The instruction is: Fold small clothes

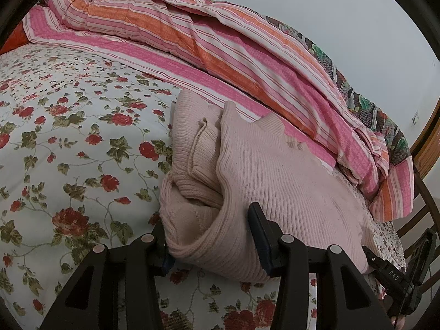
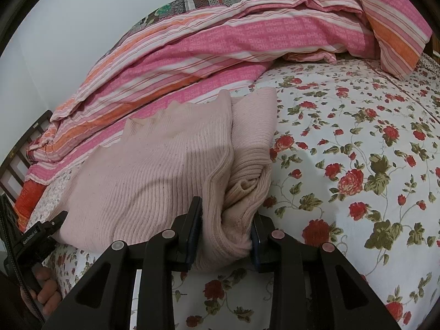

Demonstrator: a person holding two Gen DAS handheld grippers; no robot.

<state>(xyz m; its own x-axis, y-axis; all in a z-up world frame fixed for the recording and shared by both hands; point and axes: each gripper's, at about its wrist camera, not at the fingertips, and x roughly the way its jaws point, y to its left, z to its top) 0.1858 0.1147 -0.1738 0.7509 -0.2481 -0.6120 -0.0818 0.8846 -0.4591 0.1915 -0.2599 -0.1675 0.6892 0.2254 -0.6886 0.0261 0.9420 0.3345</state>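
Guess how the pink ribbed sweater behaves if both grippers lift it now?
The sweater is probably floppy: it bunches in rolls between the left gripper and right gripper. Ungripped parts will likely sag and unfold. Ribbed knit should resist slipping.

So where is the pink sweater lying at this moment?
The sweater lies on the floral sheet, just in front of the striped quilt. Both tongs, left and right, clamp its near edge.

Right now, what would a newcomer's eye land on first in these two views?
The pale pink ribbed sweater, bunched on the rose-print bedsheet, with the left gripper and right gripper each clamped on a thick fold at its near edge. Behind it, a pink-and-orange striped quilt lies heaped along the wall.
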